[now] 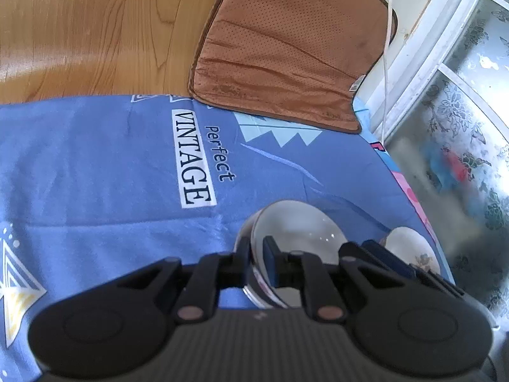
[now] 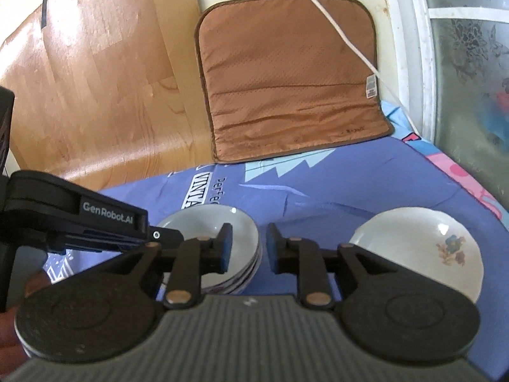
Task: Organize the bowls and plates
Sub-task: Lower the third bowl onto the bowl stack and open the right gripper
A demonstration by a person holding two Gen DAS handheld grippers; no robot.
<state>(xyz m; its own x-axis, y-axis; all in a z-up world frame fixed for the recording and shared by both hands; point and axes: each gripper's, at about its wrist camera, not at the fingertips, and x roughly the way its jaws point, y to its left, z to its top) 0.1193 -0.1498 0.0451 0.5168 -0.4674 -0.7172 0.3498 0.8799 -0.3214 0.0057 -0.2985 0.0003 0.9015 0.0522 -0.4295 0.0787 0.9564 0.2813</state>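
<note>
Left tongs [image 1: 256, 254] closed on the near rim of the top bowl [image 1: 296, 222] of the stack of bowls [image 2: 222, 245], one pad inside the rim and one outside. The stack stands on the blue cloth [image 1: 111, 159] covering the worktop, nearer the camera than the brown mat [image 2: 286, 79]. Right tongs [image 2: 249, 248] open with nothing between the pads, just beside the stack's right edge. The flowered bowl [image 2: 429, 248] sits alone on the cloth, to the right of the stack and apart from it.
</note>
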